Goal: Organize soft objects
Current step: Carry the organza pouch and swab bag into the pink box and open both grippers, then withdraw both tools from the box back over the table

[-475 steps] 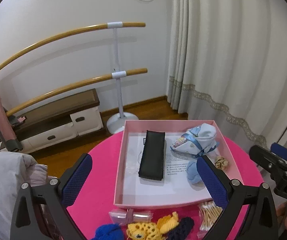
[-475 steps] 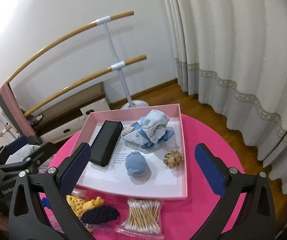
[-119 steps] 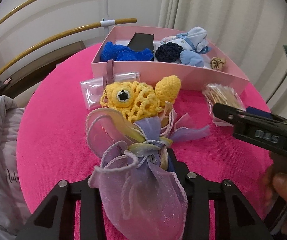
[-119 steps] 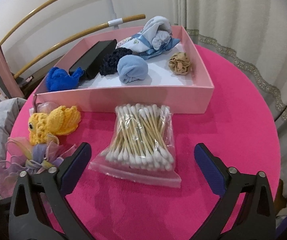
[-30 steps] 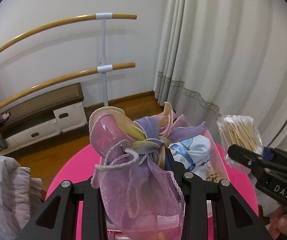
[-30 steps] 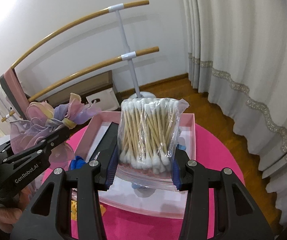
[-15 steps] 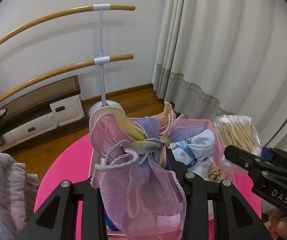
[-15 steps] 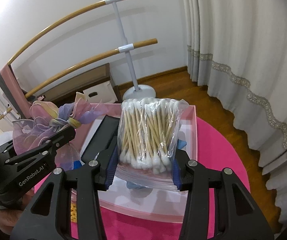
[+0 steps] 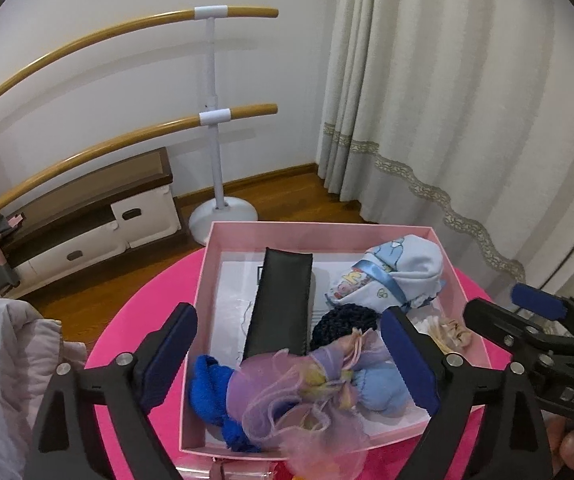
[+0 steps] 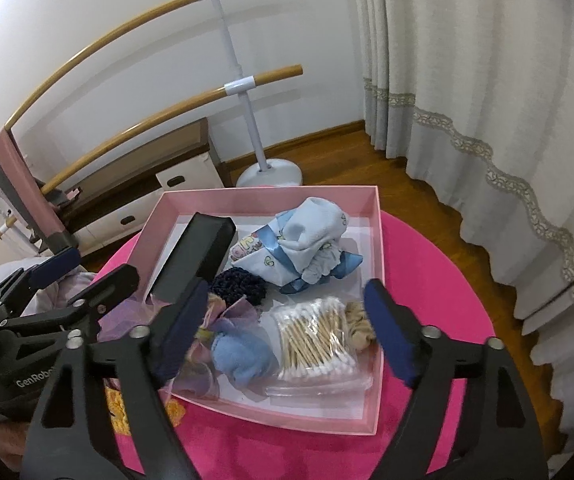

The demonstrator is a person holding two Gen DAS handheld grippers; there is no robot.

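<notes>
The pink box (image 9: 203, 280) stands on the round pink table (image 10: 427, 300). My left gripper (image 9: 289, 360) hovers over its near side, its jaws opening, pads clear of the purple organza bag (image 9: 299, 396), which lies loose in the box on a blue knit piece (image 9: 211, 392) and a pale blue sock ball (image 9: 379, 388). My right gripper (image 10: 287, 332) is opening too. The cotton swab bag (image 10: 315, 336) lies in the box below it, beside a beige scrunchie (image 10: 357, 322). A black case (image 9: 283, 304), a navy crochet piece (image 9: 345, 322) and a baby-clothes bundle (image 9: 399, 276) fill the far half.
A yellow crochet toy (image 10: 127, 408) lies on the table outside the box's near wall. Behind the table are a ballet barre stand (image 9: 215, 140), a low cabinet (image 9: 87, 216) and long curtains (image 9: 447, 120). A padded grey garment (image 9: 3, 360) is at the left.
Both grippers have opened wide. The organza bag has dropped from the left one and the cotton swab bag from the right one; both now lie in the pink box.
</notes>
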